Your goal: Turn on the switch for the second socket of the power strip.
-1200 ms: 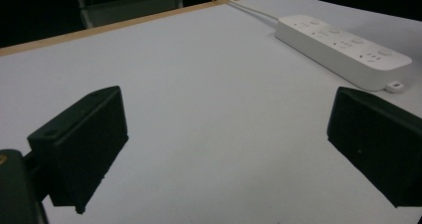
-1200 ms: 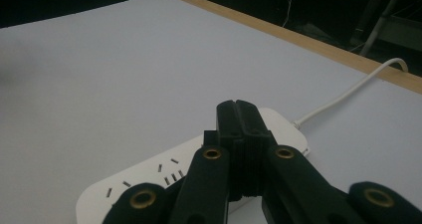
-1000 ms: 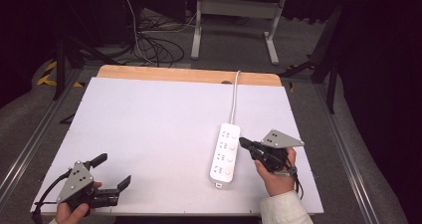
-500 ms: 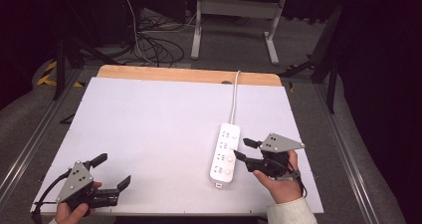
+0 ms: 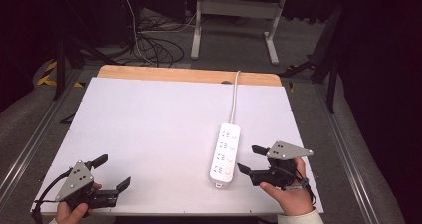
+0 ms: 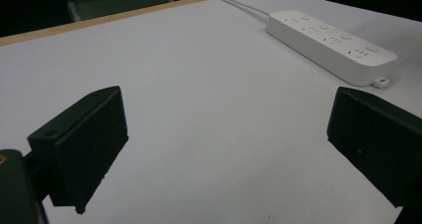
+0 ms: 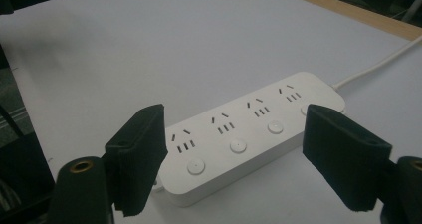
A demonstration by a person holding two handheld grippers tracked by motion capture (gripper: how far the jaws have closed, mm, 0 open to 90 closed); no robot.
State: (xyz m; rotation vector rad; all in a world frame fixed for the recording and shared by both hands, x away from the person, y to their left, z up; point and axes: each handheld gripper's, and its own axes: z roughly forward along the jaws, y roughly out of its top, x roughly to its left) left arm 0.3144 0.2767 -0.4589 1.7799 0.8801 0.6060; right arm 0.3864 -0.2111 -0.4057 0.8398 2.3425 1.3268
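White power strip (image 5: 225,154) lies flat on the counter (image 5: 149,124), right of centre, long axis running away from the person; its cord (image 5: 234,97) leads off the far edge. Four sockets, each with a round button, face up.

Right hand-held gripper (image 5: 247,159): jaws apart, nothing between them, just beside the strip's near right side and aimed at it. In the right gripper view the strip (image 7: 239,134) sits ahead of the gripper (image 7: 239,157), not yet touched.

Left hand-held gripper (image 5: 112,171): jaws apart, empty, at the near left corner, well apart from the strip. In the left gripper view (image 6: 224,149) the strip (image 6: 331,45) shows far off at upper right.

Handling judgement: rigid plastic shell, smooth, probably light but long. Pads could slip on the glossy sides. The cord would drag and pull the far end round on lifting. Best hold looks to be across the narrow width near mid-length, clear of buttons.
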